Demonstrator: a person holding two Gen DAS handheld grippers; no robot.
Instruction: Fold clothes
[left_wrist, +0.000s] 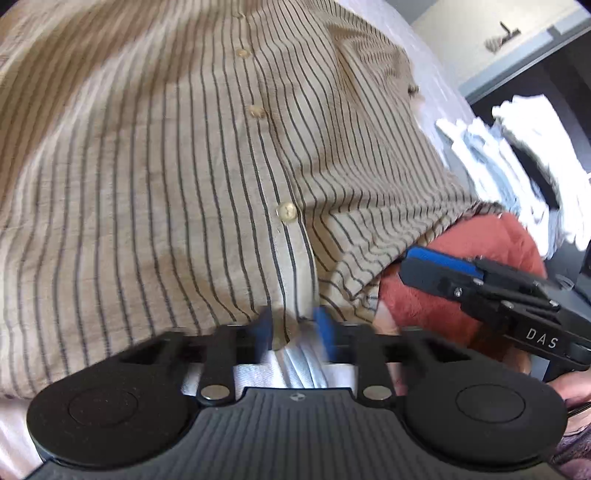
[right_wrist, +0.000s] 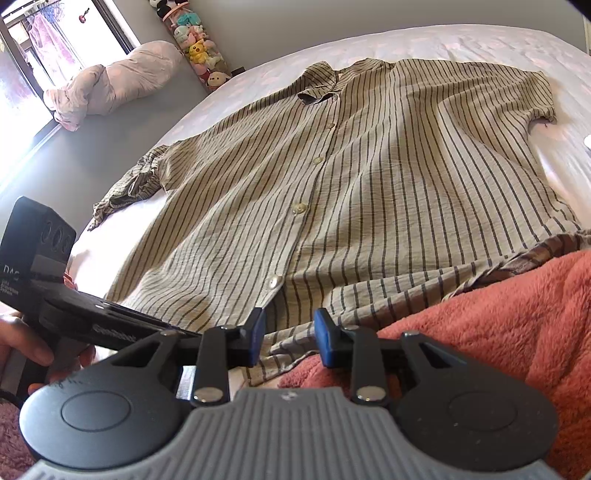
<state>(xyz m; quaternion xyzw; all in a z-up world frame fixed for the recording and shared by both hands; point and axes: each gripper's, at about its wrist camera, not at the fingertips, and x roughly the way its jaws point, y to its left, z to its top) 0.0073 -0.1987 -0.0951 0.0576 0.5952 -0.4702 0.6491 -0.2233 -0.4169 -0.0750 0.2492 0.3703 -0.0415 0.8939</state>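
A bed (right_wrist: 461, 40) with a pale sheet fills a bedroom, with a rumpled pink duvet (right_wrist: 110, 79) by the window, a row of soft toys (right_wrist: 195, 40) against the wall and a stack of white folded laundry (left_wrist: 517, 155) off to one side. The striped shirt (right_wrist: 369, 177) lies spread flat on the bed, front up and buttoned, collar far from the cameras, both short sleeves out to the sides; its near hem corner drapes over a rust-red fleece (right_wrist: 498, 314) at the bed's near edge. So it lies unfolded, as far as these views show. The left gripper (left_wrist: 293, 328) has its jaws closed on the bottom of the button strip at the hem, cloth bunched between the blue pads. The right gripper (right_wrist: 288, 338) hovers just above the loose hem fold with its jaws apart, holding nothing. The shirt looks like a thin, light, crinkled weave: soft and limp, likely to sag and slide between any two held points, and not fragile, though the buttons (right_wrist: 299, 208) make a slightly stiffer line down the middle. I judge the hem corners, shoulder seams and the doubled button strip the surest places to pinch, since a single layer mid-panel would only pucker.
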